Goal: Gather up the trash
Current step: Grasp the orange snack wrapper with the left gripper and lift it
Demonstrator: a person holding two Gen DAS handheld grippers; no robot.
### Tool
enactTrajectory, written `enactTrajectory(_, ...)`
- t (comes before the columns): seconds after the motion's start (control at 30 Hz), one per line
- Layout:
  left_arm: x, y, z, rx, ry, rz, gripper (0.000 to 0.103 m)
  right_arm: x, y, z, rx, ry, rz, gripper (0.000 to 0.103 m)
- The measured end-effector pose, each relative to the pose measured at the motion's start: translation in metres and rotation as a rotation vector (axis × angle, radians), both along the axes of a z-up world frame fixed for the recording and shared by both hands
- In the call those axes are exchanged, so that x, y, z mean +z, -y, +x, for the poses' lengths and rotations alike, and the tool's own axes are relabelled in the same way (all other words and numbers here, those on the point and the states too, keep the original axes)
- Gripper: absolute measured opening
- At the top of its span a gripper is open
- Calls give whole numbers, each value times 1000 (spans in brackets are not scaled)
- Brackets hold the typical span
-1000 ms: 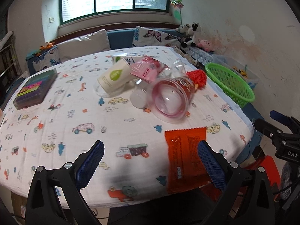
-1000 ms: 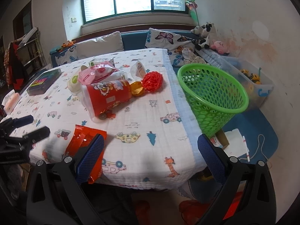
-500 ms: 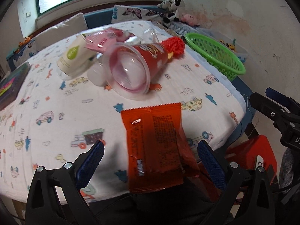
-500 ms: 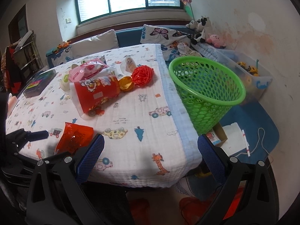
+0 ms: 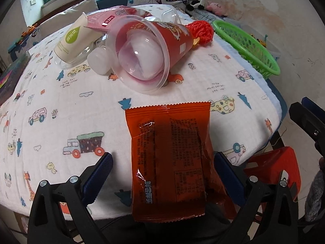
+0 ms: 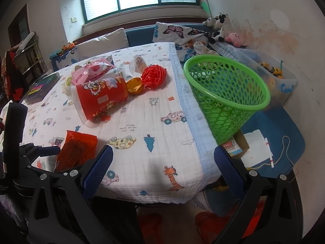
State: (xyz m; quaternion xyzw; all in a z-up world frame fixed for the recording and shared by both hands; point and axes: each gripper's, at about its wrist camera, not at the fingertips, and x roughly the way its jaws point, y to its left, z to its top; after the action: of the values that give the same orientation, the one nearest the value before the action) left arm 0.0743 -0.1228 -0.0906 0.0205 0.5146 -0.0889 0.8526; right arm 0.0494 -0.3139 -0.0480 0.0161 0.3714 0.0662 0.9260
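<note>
Left tongs (image 5: 162, 174) spread wide, orange wrapper (image 5: 170, 162) lying between

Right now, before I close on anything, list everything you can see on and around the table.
Snack wrapper: 1, orange-red, near table edge, between the left gripper's fingers, not yet clamped.
Plastic cup: 1, red with clear rim, on its side, mid-table.
Cream tube: 1, white with green label, behind the cup.
Pink packet: 1, leaning on the pile.
Small clear cup: 1, far side.
Net ball: 1, red, beside the cup's base.
Yellow wrapper: 1, between cup and net ball.
Basket: 1, green, off the table's right edge.
Dark box: 1, table's left.
Tablecloth: 1, white, cartoon print.
Left gripper: open.
Right gripper: open, empty.
</note>
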Motion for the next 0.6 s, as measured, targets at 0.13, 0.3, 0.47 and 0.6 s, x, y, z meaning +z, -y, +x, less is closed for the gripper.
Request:
enactTrajectory(0.13, -1, 3, 1, 0, 3, 11, 97, -1, -1, 2, 2, -6, -1, 98)
enactTrajectory(0.3, -3, 8, 4, -12, 7, 43, 94, -1, -1, 2, 2, -6, -2, 98)
enactTrajectory(0.47, 2, 14, 4, -42, 41, 69, 70, -1, -3, 4, 7, -11, -4, 98)
enactTrajectory(0.6, 5, 12, 3, -61, 50, 53, 59, -2, -6, 6, 14, -15, -2, 98)
